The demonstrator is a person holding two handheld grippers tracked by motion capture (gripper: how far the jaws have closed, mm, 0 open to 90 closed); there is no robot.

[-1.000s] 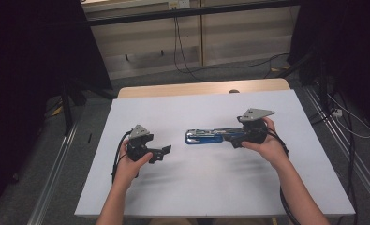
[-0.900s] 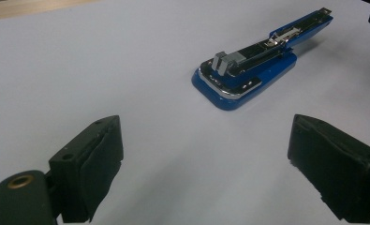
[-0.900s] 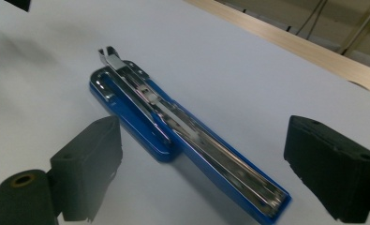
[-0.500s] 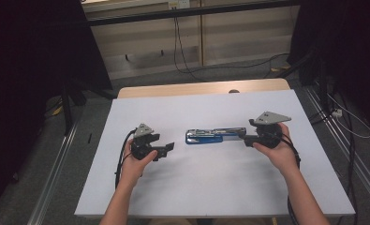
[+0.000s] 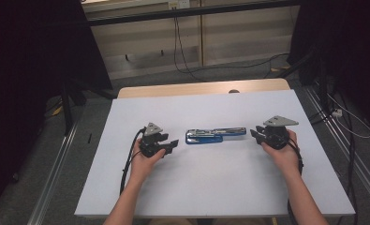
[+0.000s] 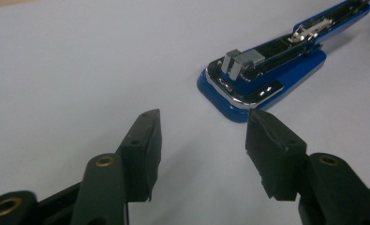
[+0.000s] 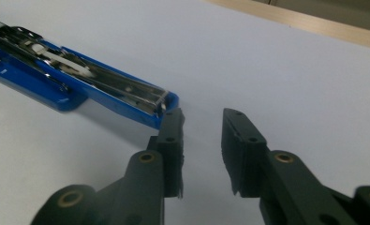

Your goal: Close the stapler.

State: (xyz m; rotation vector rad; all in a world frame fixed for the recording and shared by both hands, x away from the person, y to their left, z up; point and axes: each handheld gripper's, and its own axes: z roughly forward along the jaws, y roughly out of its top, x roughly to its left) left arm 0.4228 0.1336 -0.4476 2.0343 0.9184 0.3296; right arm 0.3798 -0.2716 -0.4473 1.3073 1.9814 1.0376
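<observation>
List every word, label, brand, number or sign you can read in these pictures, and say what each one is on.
None can be read.
Blue stapler: no brand or number legible on its blue body or metal parts in either gripper view.
Left gripper and right gripper: plain black fingers with no marks.
White table: no writing on it.
A pale box on the back wall is too small and blurred to tell.

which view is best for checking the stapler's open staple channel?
Right gripper view: the blue stapler lies close, its open metal channel running lengthwise in sharp detail. The left gripper view shows its base end and spring block near, the far arm receding. The high view shows the whole stapler, opened flat on the table, too small for detail.
</observation>
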